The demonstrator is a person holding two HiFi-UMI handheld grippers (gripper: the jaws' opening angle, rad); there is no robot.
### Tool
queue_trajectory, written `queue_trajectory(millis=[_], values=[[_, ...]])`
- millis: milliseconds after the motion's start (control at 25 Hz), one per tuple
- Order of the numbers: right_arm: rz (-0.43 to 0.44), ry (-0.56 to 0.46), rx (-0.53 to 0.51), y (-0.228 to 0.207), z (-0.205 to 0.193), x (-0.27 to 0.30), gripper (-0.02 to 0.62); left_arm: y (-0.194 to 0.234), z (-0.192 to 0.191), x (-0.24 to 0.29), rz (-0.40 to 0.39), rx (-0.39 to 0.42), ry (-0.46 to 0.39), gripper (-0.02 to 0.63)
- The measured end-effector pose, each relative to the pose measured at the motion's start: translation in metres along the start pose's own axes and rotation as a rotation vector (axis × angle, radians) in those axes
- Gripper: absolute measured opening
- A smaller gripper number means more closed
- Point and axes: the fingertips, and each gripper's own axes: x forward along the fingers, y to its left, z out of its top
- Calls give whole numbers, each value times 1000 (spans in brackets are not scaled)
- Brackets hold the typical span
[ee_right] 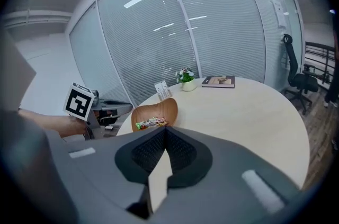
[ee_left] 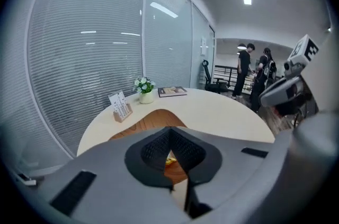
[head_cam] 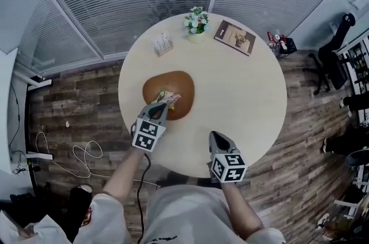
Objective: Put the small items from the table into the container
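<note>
**Bowl filled, both grippers shut and empty: watch the rim**

The left gripper [head_cam: 161, 107] has its jaws together with nothing between them. It hangs over the near rim of the bowl [head_cam: 154, 86], just short of the packets [head_cam: 169, 98] lying inside. That closeness looks like the main risk. A dip or a sideways sweep could catch the rim, shove the shallow bowl across the table [head_cam: 248, 93], or flick a packet back out. The packets sit loosely toward the near side, so a tilt of the bowl would likely spill them.

Further back stand the card holder [head_cam: 163, 43] and the flower pot [head_cam: 196, 22]. If either is taken for a small item, the pot may tip under closed or badly placed jaws.

The right gripper [head_cam: 215, 137] is also closed on nothing and hovers near the table's front edge, well apart from the bowl. It seems to threaten little unless it swings left into the other gripper. The book [head_cam: 235, 37] lies flat near the far edge.

As for writing, the packets carry coloured print, the card holder shows lines of text and the book has a picture cover. All of it is too small to read. The cubes bear only square black-and-white markers, no words.
</note>
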Motion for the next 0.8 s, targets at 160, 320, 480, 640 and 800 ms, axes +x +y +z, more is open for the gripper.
queue_trajectory(millis=[160, 320, 480, 640, 800], values=[[38, -12, -31, 20, 4, 6, 0, -20, -6, -19, 8, -52, 3, 6], [55, -2, -69, 34, -1, 8, 0, -47, -19, -29, -11, -57, 38, 5], [66, 3, -75, 40, -6, 9, -2, -63, -31, -38, -13, -106, 59, 6], [67, 1, -76, 41, -9, 7, -2, -71, -35, -43, -16, -155, 58, 5], [61, -2, -78, 40, -8, 4, -2, -76, -33, -44, -26, -153, 62, 5]])
